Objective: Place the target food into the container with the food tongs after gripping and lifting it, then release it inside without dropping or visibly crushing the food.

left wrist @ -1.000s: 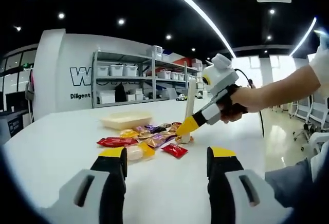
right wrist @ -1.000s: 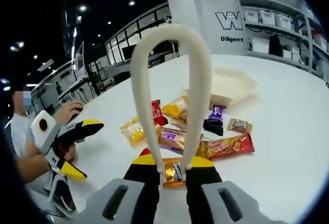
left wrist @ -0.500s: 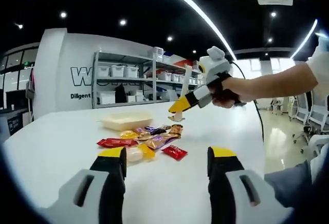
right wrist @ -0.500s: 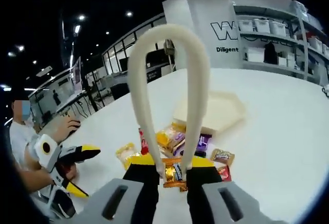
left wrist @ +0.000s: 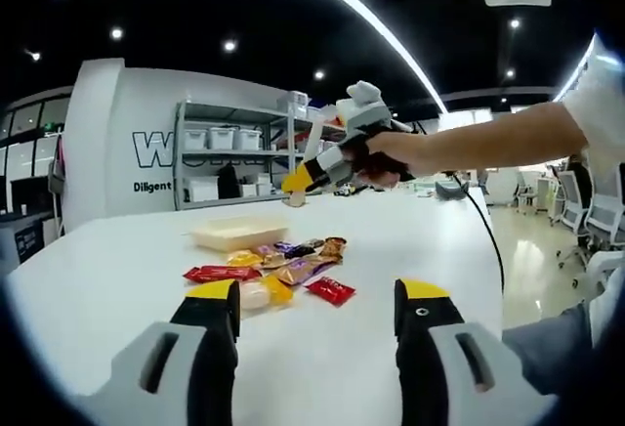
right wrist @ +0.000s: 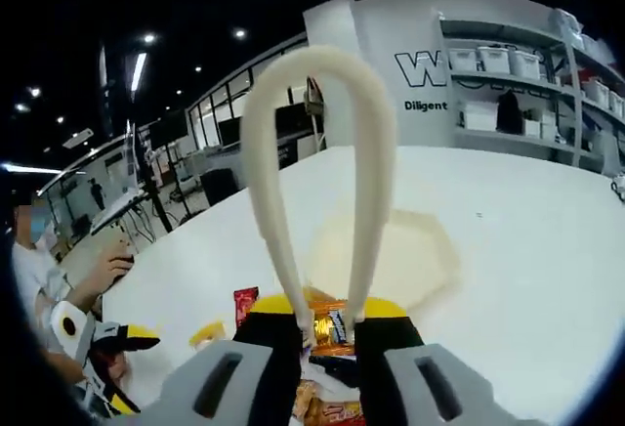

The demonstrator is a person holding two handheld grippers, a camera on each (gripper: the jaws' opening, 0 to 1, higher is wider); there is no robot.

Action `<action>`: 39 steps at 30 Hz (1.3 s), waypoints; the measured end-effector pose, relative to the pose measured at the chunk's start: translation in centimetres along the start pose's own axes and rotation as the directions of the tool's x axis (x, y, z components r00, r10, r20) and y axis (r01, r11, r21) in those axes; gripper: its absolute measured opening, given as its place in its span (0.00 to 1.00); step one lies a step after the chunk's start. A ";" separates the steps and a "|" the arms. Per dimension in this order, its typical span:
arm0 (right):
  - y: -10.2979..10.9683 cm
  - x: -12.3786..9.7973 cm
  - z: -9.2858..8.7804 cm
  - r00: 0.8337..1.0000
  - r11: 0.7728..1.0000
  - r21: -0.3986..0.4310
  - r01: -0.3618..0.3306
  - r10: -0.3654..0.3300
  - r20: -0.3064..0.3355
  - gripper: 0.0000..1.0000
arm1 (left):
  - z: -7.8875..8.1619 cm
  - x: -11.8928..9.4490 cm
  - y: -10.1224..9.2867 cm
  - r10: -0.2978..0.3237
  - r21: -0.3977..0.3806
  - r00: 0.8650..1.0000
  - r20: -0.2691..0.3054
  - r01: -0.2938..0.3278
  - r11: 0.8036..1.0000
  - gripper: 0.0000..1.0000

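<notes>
The right gripper (right wrist: 330, 320) is seen clamped on the cream tongs (right wrist: 314, 167): its yellow-tipped jaws press both tong arms together from outside. Between the tong tips an orange-wrapped snack (right wrist: 330, 328) is pinched; its printing cannot be read. In the right gripper view the snack is held in the air, with the container (right wrist: 405, 260), a shallow cream hexagonal tray, lying on the white table (right wrist: 527, 250) beyond and below it. Whether the snack is directly over the tray cannot be told from this view. In the left gripper view the right gripper (left wrist: 296, 180) is seen raised well above the table (left wrist: 117, 279), held by a hand (left wrist: 383, 152), with the tong tips above the container (left wrist: 239, 230); the snack there is too small to make out.

The left gripper (left wrist: 317, 294) is recorded with jaws wide apart, nothing between them, held low over the table near the snack pile (left wrist: 273, 270). It also appears at the lower left of the right gripper view (right wrist: 103, 343), partly cut off.

The pile holds red, yellow, purple and brown wrappers lying close together, just beside the container. In the right gripper view most of it is hidden behind the gripper body; a red wrapper (right wrist: 244, 304) and a yellow one (right wrist: 207, 333) are visible.
</notes>
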State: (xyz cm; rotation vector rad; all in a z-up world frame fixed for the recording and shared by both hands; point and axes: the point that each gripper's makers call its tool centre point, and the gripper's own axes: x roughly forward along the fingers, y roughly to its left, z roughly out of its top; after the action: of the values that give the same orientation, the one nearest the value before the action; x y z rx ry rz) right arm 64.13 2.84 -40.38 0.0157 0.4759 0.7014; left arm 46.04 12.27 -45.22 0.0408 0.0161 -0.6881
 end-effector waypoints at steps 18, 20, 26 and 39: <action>-5.4 7.7 -1.0 0.996 0.997 -0.003 0.073 -0.073 -0.055 0.14 | 0.5 -0.1 -0.3 -0.016 0.020 0.999 0.034 0.015 1.000 0.64; -5.7 8.4 -1.6 0.995 0.997 0.000 0.076 -0.076 -0.066 0.14 | 0.5 -0.1 -0.3 -0.014 0.018 0.999 0.034 0.013 1.000 0.63; -6.5 9.7 -2.5 0.993 0.996 0.005 0.086 -0.086 -0.076 0.14 | 0.5 0.0 -0.4 -0.025 0.019 0.999 0.040 0.024 1.000 0.62; -7.3 12.7 -0.7 0.994 0.996 -0.011 0.091 -0.092 -0.058 0.18 | 0.6 0.1 -0.5 -0.041 0.000 0.998 0.052 0.041 0.999 0.59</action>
State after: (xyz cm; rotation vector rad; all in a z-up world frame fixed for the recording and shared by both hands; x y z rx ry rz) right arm 76.74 5.02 -47.54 -0.0345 0.5268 0.6149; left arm 45.78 11.75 -44.62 0.0217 -0.0327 -0.7299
